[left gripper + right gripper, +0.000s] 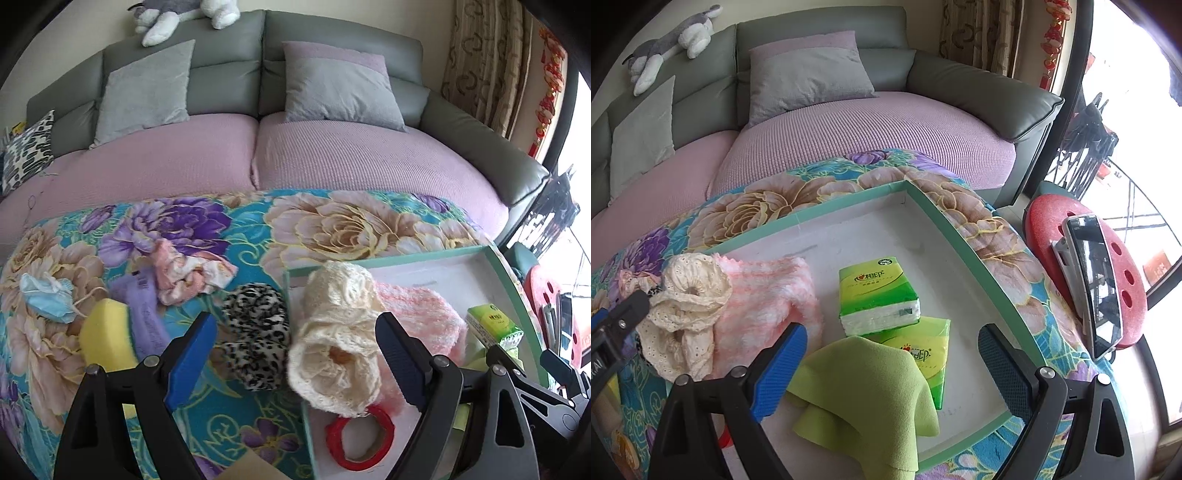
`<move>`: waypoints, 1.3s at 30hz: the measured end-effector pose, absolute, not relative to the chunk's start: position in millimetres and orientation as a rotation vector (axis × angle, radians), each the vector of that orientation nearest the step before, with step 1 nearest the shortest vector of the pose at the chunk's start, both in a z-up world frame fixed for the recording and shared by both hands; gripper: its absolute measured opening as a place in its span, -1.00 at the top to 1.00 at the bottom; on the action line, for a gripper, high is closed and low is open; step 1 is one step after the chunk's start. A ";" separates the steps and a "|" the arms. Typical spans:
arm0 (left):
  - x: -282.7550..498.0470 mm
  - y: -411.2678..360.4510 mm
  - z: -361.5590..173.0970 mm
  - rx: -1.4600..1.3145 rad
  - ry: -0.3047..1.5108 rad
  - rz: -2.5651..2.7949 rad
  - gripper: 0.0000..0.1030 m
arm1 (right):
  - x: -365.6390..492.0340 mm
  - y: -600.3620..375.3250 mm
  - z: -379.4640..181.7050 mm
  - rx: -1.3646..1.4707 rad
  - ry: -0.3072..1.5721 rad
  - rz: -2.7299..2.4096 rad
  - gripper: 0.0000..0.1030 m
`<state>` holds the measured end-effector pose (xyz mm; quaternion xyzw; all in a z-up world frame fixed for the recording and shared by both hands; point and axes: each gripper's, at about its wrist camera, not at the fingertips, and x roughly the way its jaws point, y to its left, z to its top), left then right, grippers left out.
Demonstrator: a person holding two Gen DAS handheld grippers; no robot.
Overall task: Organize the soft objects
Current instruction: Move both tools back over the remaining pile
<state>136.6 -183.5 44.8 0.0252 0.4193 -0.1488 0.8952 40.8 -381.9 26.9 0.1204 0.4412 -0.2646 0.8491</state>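
My left gripper (295,354) gapes wide, empty; the cream lace (340,332) droops over the tray's (406,260) left rim between its fingers. The leopard cloth (256,332) lies just left on the blanket, nearest this hand. My right gripper (892,367) hangs open, empty, over the green cloth (864,398).

We see the left gripper (295,354) reaching forward and tilted downward, its 2 blue-padded fingers (192,354) spread wide apart, with nothing pressed between the pads. The right gripper (892,373) takes the same downward-tilted pose, its 2 fingers (783,369) also standing wide, and its pads grip nothing. In the right wrist view, we find the tip of the left gripper at the left edge. In the left wrist view, part of the right gripper's black frame shows at the near right.
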 end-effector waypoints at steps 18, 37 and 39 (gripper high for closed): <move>112.2 -99.2 63.2 -0.015 0.846 -0.165 -0.72 | 42.4 -324.4 32.6 0.174 0.946 -0.414 -0.86; 93.9 14.1 24.0 -0.169 0.979 0.068 -0.72 | 57.1 -234.2 33.1 0.103 0.940 -0.162 -0.86; 93.4 13.9 18.8 -0.169 1.001 0.058 -0.72 | 59.6 -224.8 31.5 0.095 0.943 -0.125 -0.86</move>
